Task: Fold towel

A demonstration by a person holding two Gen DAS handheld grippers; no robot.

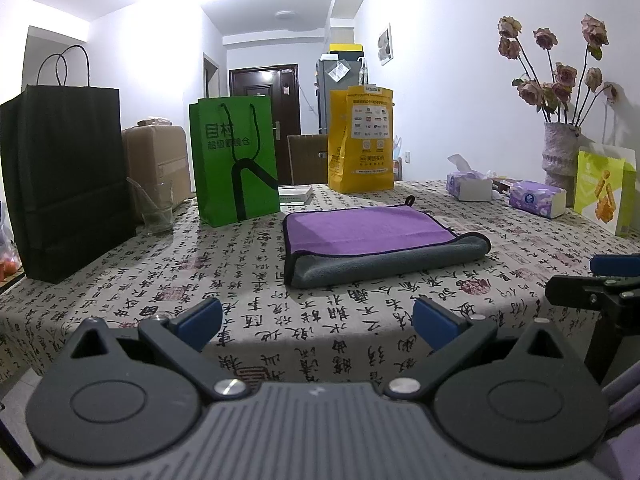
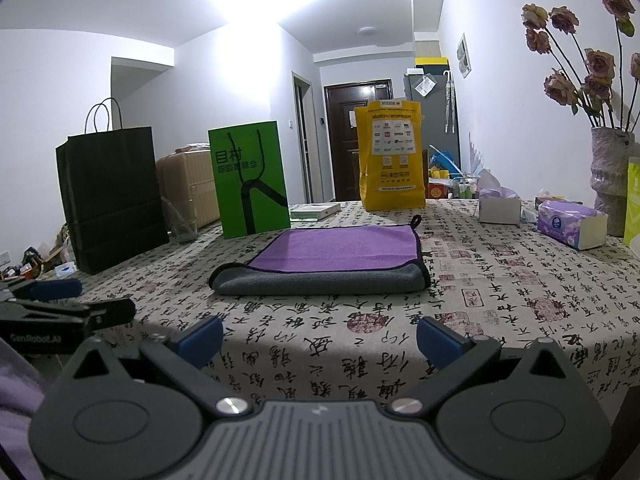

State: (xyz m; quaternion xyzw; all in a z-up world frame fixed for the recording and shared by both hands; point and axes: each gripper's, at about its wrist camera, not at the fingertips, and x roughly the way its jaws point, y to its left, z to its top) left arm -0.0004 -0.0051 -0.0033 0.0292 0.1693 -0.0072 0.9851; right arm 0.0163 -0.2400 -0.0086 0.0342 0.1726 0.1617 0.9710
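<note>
A purple towel with a grey underside [image 1: 368,240] lies folded on the table, grey fold toward me, hang loop at its far edge. It also shows in the right wrist view [image 2: 324,260]. My left gripper [image 1: 318,326] is open and empty, held back over the table's near edge, well short of the towel. My right gripper [image 2: 320,340] is open and empty, likewise near the front edge. Each gripper shows at the edge of the other's view: the right one [image 1: 600,280], the left one [image 2: 52,300].
The table wears a calligraphy-print cloth [image 1: 240,280]. Along its far side stand a black paper bag [image 1: 68,184], a glass [image 1: 158,208], a green bag [image 1: 236,160], a yellow bag [image 1: 360,140], tissue packs [image 1: 538,198] and a vase of flowers [image 1: 560,152].
</note>
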